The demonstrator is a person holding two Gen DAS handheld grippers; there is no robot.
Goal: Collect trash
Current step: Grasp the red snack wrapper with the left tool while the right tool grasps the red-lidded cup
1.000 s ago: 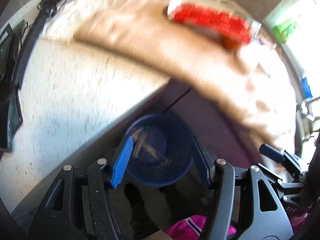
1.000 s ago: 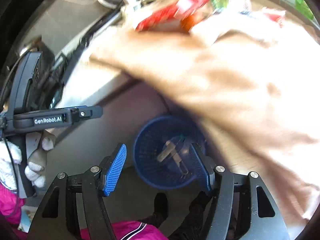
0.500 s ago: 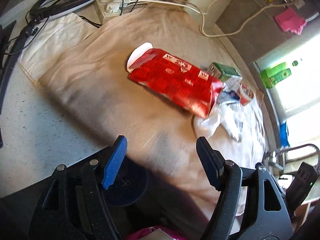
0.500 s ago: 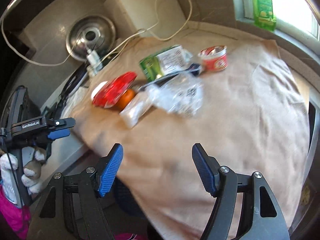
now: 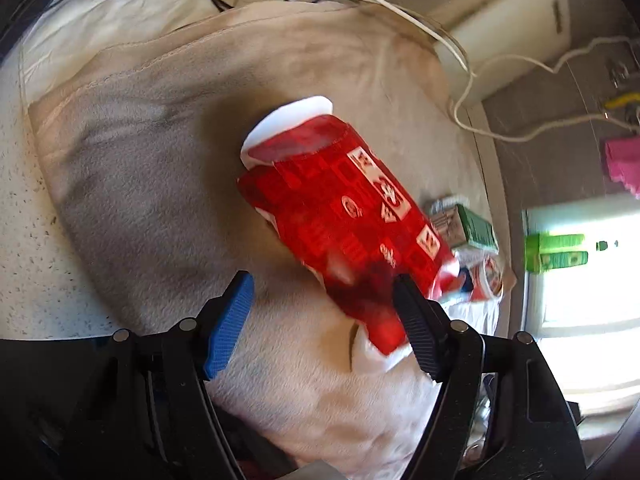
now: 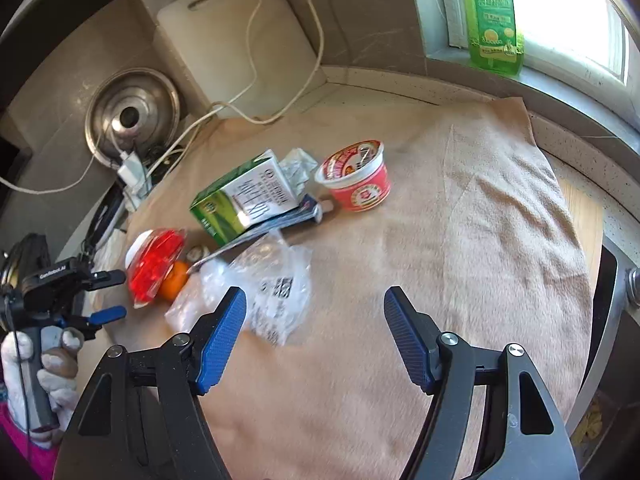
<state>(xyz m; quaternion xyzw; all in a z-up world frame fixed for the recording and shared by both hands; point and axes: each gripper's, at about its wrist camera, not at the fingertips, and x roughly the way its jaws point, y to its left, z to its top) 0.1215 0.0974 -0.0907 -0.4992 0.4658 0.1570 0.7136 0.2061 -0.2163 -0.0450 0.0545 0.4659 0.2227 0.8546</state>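
Both views have swung up from the blue basket on the floor, seen a second ago between the fingers, to the beige towel point(image 6: 460, 208) spread over the speckled counter point(image 5: 24, 208). That shift suggests one drop into the bin is finished and the next piece of litter is being chosen.

The left gripper point(image 5: 322, 316) has closed in on the red snack bag point(image 5: 340, 216), which half a second ago lay well ahead of it and now fills the space just beyond its fingers, its near end touching or just beside the right-hand finger. The jaws stand wide apart and hold nothing. From the right wrist view this gripper sits far to the left, level, aimed at the bag's end, the gloved hand point(image 6: 52, 364) wrapped around its handle.

The right gripper point(image 6: 316, 328) hovers above the towel, tilted down, fingers spread wide and empty. A crumpled clear plastic wrapper point(image 6: 276, 292) lies just ahead of its left finger. Further ahead and left lies the green and white carton point(image 6: 244, 200), tipped on its side, and ahead of centre the red lidded cup point(image 6: 356, 178) stands upright. A small orange fruit point(image 6: 174, 280) sits against the red bag, far left.

The red bag looks like the left gripper's next pick, and the wrapper the right's.
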